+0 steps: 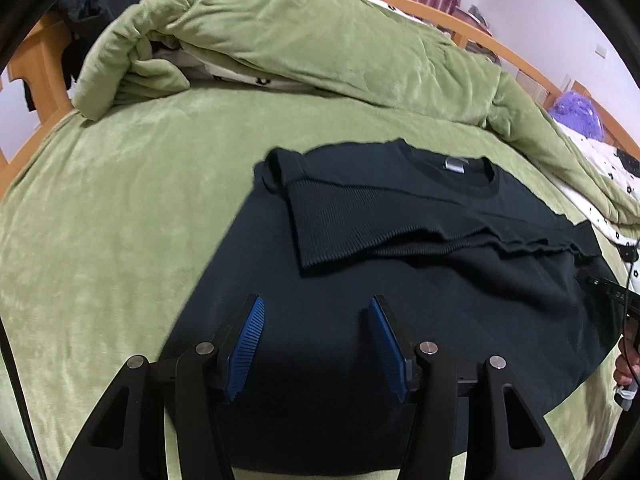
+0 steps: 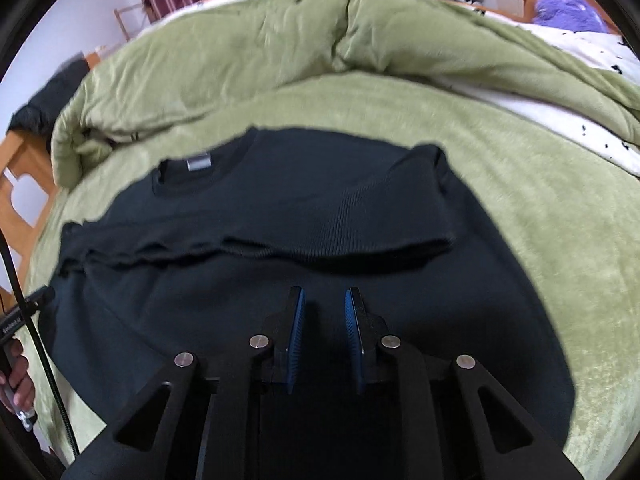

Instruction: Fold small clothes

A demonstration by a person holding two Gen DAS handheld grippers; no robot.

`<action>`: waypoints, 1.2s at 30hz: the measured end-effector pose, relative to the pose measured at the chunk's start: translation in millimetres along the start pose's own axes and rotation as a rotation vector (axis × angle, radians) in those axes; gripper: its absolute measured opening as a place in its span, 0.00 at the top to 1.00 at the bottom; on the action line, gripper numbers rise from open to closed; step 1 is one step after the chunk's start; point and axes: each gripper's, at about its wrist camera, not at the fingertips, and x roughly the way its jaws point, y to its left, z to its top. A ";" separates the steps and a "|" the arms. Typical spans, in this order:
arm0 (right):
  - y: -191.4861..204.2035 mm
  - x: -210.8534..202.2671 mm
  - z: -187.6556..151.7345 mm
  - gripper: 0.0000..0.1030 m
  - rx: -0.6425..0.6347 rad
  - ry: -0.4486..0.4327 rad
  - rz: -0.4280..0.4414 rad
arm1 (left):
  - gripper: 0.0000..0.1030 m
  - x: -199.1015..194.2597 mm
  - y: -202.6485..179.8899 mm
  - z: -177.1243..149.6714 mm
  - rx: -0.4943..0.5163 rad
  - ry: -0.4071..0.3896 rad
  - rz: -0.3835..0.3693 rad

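A black sweater (image 1: 420, 280) lies flat on the green blanket, collar with a grey label (image 1: 455, 165) at the far side. Both ribbed sleeves (image 1: 360, 224) are folded across its chest. It also shows in the right wrist view (image 2: 280, 280), label (image 2: 199, 163) at upper left. My left gripper (image 1: 316, 320) is open and empty above the sweater's lower left part. My right gripper (image 2: 325, 312) is open with a narrow gap, empty, above the sweater's lower middle. Its tip shows at the right edge of the left wrist view (image 1: 600, 282).
The green blanket (image 1: 120, 208) covers the bed. A bunched green quilt (image 1: 300, 40) lies along the far side. A wooden bed frame (image 1: 36, 64) rims the bed. A purple plush toy (image 1: 576, 114) and a white spotted sheet (image 1: 600, 160) lie at the right.
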 end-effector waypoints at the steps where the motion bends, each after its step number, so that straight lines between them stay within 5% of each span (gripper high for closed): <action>1: -1.1 5.3 -0.7 0.80 0.000 0.008 -0.006 | 0.49 3.7 -2.3 -0.2 0.006 0.006 0.005; 14: -9.0 41.6 46.0 0.81 0.022 0.026 -0.012 | 0.49 47.4 -20.3 41.5 0.107 -0.017 0.044; 22: -6.0 58.5 84.4 0.83 0.027 -0.015 -0.044 | 0.49 57.8 -13.4 82.6 0.048 -0.078 0.046; 32: -7.7 21.6 69.8 0.79 0.013 -0.065 -0.074 | 0.49 37.6 -9.2 73.2 0.050 -0.085 0.060; 36: -17.1 -11.7 45.8 0.63 0.043 -0.088 -0.070 | 0.49 14.6 -4.6 58.4 0.036 -0.080 0.059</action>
